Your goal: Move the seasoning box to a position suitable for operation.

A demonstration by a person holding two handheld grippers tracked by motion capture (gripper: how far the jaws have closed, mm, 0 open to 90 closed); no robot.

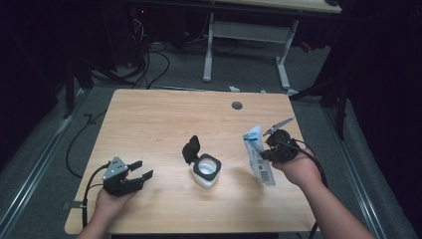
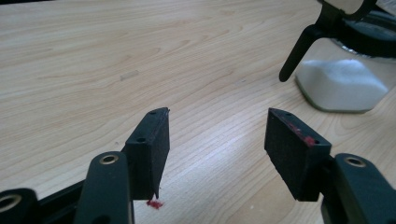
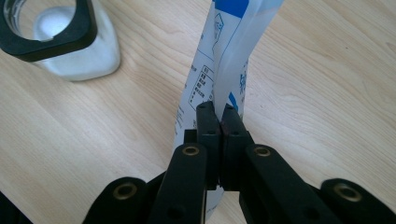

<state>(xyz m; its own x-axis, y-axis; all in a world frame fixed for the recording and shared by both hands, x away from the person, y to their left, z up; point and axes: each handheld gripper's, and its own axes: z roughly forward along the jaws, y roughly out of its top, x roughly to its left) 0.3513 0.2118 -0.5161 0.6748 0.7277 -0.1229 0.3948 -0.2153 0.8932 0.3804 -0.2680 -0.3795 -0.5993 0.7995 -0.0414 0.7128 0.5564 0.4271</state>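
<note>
A clear jar (image 1: 206,171) with a black rim and a flipped-up black lid (image 1: 190,148) stands mid-table, with white powder inside. The jar (image 2: 343,84) sits at the upper right of the left gripper view, and the jar (image 3: 70,42) fills the upper left of the right gripper view. My right gripper (image 1: 266,149) is shut on a white and blue plastic pouch (image 1: 259,155), held upright above the wood to the right of the jar. The pouch (image 3: 224,70) rises from between the pinched jaws of the right gripper (image 3: 220,109). My left gripper (image 1: 142,169) rests at the front left, open, with nothing in the left gripper (image 2: 217,114).
The wooden table (image 1: 164,119) has a round cable hole (image 1: 237,105) near its far edge. Beyond the table stand a white desk frame (image 1: 249,35) and cables on the floor (image 1: 149,64). Black cables trail from both grippers.
</note>
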